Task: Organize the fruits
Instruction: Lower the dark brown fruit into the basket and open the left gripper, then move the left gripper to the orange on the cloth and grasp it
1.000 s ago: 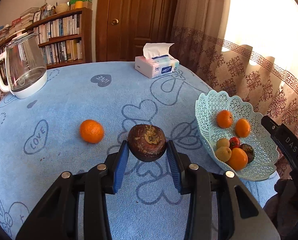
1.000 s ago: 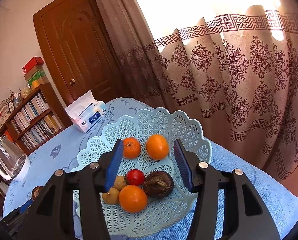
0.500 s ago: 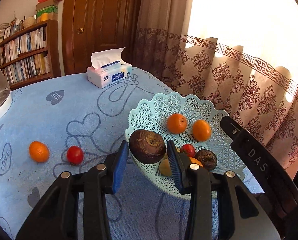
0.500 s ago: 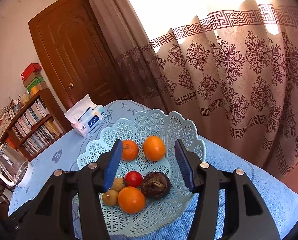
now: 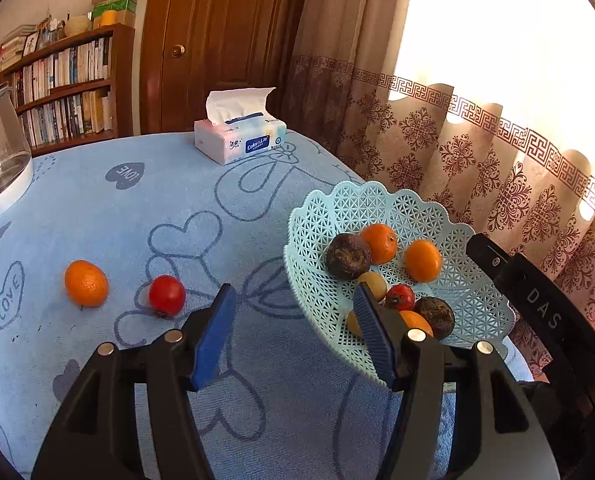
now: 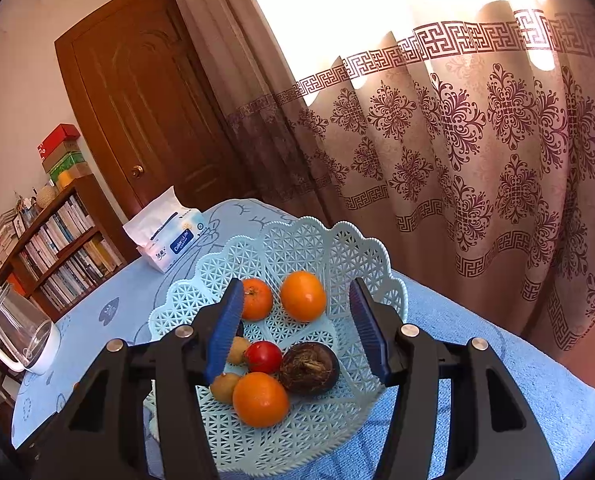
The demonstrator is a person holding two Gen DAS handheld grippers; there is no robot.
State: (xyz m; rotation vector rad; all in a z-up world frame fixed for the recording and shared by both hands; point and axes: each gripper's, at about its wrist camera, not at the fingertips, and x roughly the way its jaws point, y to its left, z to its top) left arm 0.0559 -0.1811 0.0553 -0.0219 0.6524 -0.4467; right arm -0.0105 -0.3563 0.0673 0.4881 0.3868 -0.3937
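A pale teal lattice basket (image 5: 377, 200) (image 6: 337, 240) stands near the table's right edge by the curtain. It holds several fruits. A dark brown round fruit (image 5: 347, 256) lies in it against an orange (image 5: 379, 242). My left gripper (image 5: 293, 332) hovers at the basket's near-left rim; its jaws are opening and nothing is between them. On the blue cloth to the left lie a loose orange (image 5: 86, 283) and a small red fruit (image 5: 167, 295). My right gripper (image 6: 297, 332) hangs open above the basket, over a red fruit (image 6: 262, 356) and another dark fruit (image 6: 308, 368), gripping nothing.
A tissue box (image 5: 239, 140) sits at the far side of the table and a glass kettle (image 5: 1, 168) at the far left. A patterned curtain (image 6: 457, 160) hangs close behind the basket. A bookshelf (image 5: 65, 80) and a wooden door (image 5: 217, 40) stand beyond.
The left gripper carried the dark brown fruit from over the cloth to the basket and let it go; the fruit now lies inside and the jaws are wider. The right gripper barely moved.
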